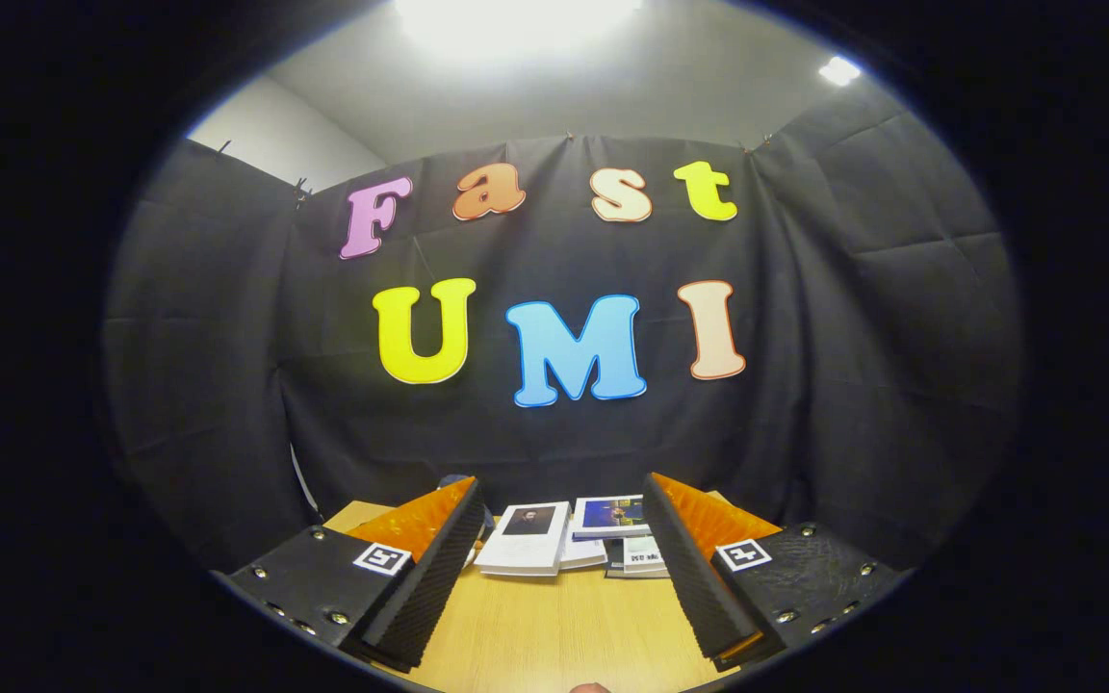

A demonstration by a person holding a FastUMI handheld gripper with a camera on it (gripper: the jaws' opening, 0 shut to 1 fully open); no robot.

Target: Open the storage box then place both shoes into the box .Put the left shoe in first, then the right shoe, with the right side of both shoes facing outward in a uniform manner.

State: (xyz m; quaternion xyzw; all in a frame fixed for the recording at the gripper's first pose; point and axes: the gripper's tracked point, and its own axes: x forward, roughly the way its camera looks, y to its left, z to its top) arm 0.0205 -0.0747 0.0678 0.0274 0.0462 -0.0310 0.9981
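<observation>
Bright ceiling light [516, 19] glares overhead; fisheye bends the edges; focus sharp.

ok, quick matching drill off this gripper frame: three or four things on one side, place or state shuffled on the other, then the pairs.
Things
1. gripper
2. books
3. wooden table
4. ceiling light

Places or states
A. lit, above the top of the black cloth wall
B. bare stretch between the two fingers, running ahead to the far edge
C. open, fingers spread apart with nothing held
D. lying flat at the table's far edge, beyond the fingers, in front of the cloth wall

Pairs: 1-C, 2-D, 3-B, 4-A
</observation>
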